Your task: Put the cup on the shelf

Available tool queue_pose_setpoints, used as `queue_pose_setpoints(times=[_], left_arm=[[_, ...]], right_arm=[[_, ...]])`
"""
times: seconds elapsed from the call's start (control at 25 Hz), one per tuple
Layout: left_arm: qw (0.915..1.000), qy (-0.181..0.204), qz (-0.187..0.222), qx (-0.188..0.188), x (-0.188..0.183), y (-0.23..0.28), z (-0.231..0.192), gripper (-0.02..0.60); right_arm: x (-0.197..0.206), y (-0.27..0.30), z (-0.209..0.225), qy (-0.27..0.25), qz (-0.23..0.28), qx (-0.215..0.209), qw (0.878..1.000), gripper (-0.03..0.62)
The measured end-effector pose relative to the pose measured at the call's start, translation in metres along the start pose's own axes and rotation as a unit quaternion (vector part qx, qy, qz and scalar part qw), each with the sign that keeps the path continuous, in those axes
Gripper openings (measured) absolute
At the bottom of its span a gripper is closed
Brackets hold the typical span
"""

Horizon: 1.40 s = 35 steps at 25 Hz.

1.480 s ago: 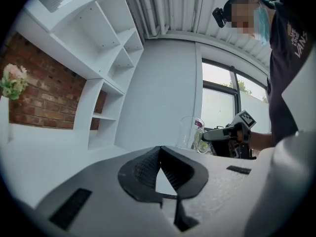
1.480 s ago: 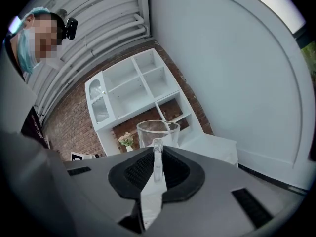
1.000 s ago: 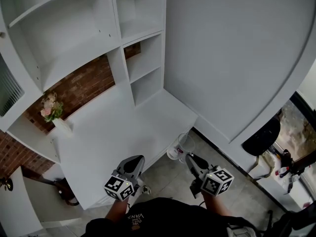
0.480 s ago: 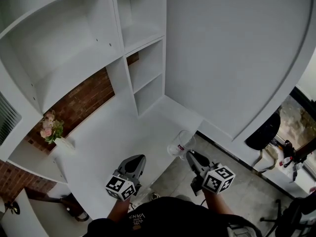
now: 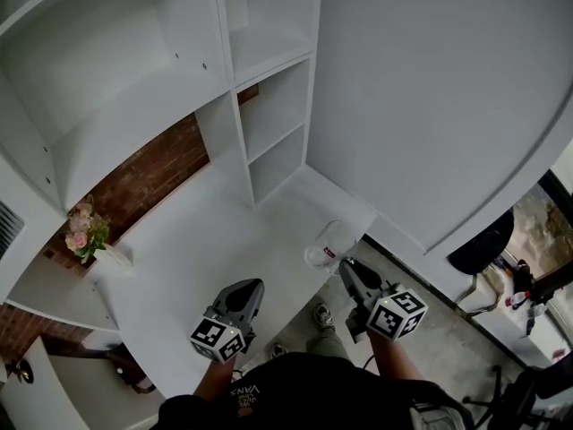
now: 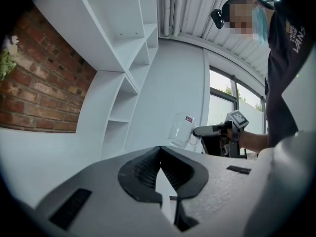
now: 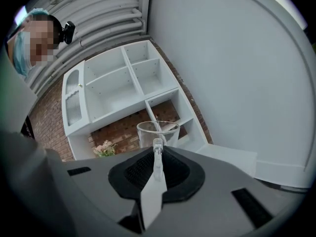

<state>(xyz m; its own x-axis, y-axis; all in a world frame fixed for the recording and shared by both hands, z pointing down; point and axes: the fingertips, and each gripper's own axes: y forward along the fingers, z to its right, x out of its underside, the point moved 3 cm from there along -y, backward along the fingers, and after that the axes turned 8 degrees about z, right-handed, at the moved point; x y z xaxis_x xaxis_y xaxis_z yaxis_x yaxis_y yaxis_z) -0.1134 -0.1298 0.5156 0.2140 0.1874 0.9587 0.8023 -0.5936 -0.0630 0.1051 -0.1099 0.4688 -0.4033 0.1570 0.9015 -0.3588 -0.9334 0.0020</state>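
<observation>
A clear glass cup [image 5: 329, 243] with a handle hangs tilted over the front right corner of the white desk [image 5: 206, 249]. My right gripper [image 5: 347, 271] is shut on its handle. In the right gripper view the cup [image 7: 157, 131] stands just beyond the right gripper [image 7: 157, 149], with the handle pinched between the pads. The white shelf unit [image 5: 277, 106] rises behind the desk, its cubbies bare; it also shows in the right gripper view as the shelf unit [image 7: 123, 85]. My left gripper [image 5: 243, 296] is low over the desk's front edge, shut on nothing; the left gripper view shows the left gripper [image 6: 160, 154], with the cup [image 6: 181, 130] to its right.
A vase of pink flowers [image 5: 89, 236] stands at the desk's far left against a brick wall [image 5: 143, 164]. A large white wall panel [image 5: 430, 106] bounds the right side. A dark chair [image 5: 479, 249] and clutter sit on the floor at right.
The shelf and desk have drawn closer in view. My right gripper has carried the cup a little forward and up, over the desk corner. The left gripper has hardly moved.
</observation>
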Motion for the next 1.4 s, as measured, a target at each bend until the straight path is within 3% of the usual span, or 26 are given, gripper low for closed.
queue_pose_setpoints(times=[0.52,0.88,1.4], left_arm=[[0.9926,0.01,0.027,-0.118,-0.011,0.041,-0.026,0.008],[0.9837,0.021,0.038,-0.175,-0.015,0.052,-0.037,0.008],[0.9733,0.027,0.056,-0.221,-0.014,0.056,-0.044,0.008]], right_arm=[[-0.055,0.115,0.068,-0.039,-0.033,-0.089,0.995,0.041],[-0.082,0.193,0.091,-0.074,-0.034,-0.137,0.987,0.04],[-0.09,0.294,0.126,-0.094,-0.046,-0.125,0.987,0.04]])
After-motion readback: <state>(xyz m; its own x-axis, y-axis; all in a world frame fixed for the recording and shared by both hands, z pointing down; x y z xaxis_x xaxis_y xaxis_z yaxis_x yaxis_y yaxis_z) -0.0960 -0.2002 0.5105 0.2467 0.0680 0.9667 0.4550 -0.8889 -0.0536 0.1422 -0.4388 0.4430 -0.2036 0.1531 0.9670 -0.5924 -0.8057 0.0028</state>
